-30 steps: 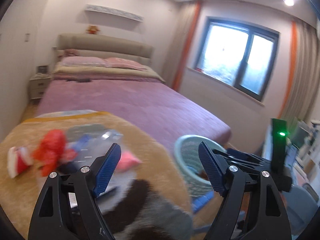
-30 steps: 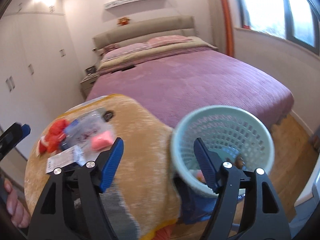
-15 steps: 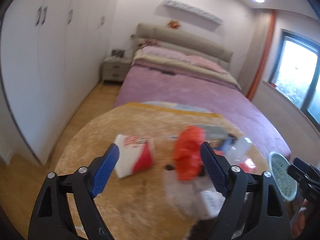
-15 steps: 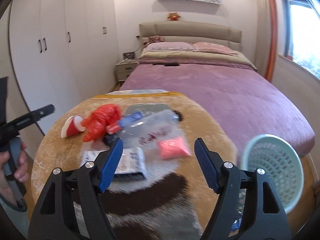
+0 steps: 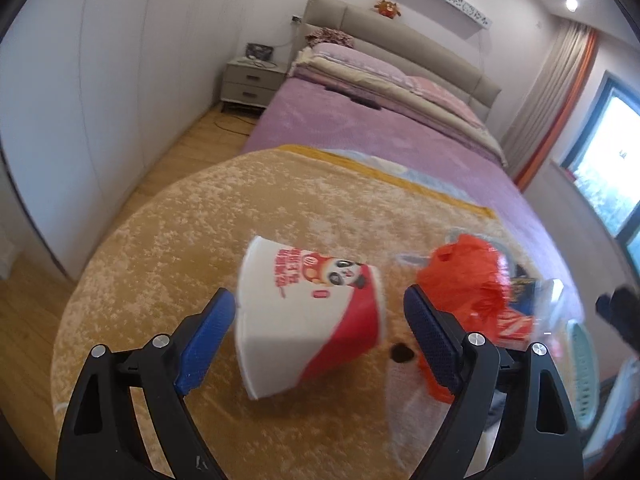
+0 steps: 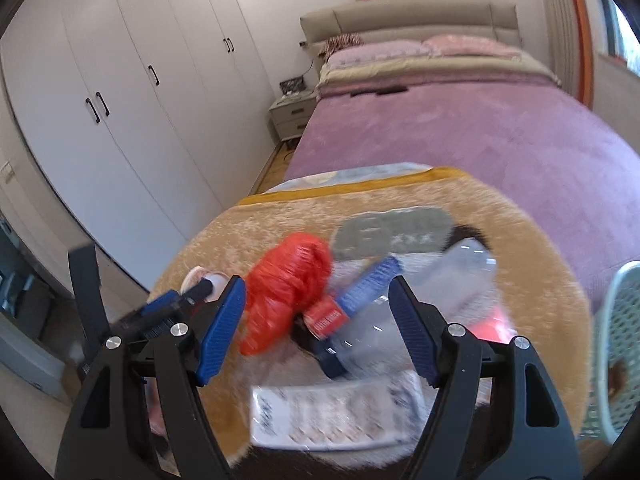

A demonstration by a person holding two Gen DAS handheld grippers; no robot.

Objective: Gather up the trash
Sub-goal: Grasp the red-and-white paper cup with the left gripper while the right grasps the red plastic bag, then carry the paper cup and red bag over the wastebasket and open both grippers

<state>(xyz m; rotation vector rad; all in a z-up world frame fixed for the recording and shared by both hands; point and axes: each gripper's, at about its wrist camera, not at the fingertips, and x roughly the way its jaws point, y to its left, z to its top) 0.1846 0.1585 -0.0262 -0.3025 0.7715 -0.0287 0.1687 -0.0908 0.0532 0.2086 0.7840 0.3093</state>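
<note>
- Your left gripper (image 5: 316,330) hangs low over the blanket (image 5: 208,216), fingers spread wide and holding nothing; the cup (image 5: 308,312) lies on its side between the two pads, touching neither as far as you can tell.
- Your right gripper (image 6: 316,330) is also wide open and empty, tilted down at the trash pile; the red bag (image 6: 286,288) sits just inside its left pad at 10 o'clock.
- In the right view your left gripper shows at 8 o'clock, its tip near the cup's rim.
- Bed (image 6: 460,128): one, purple cover, filling 12 to 2 o'clock in both views, pillows at the headboard.
- Wardrobe (image 6: 120,92): one white run of doors along 9 to 11 o'clock.
- Blanket: one, tan plush with a yellow edge, laid over a round surface at the bed's foot; all the trash lies on it.
- Basket (image 6: 618,344): one, pale green mesh, at 3 o'clock in the right view, just beside the blanket.
- Trash count: one cup, one red bag, one clear bottle (image 6: 452,276), one printed wrapper (image 6: 336,416) at 6 o'clock, one pink piece (image 6: 498,326) beside the basket; the blue and red packets at centre are too blurred to count.
</note>
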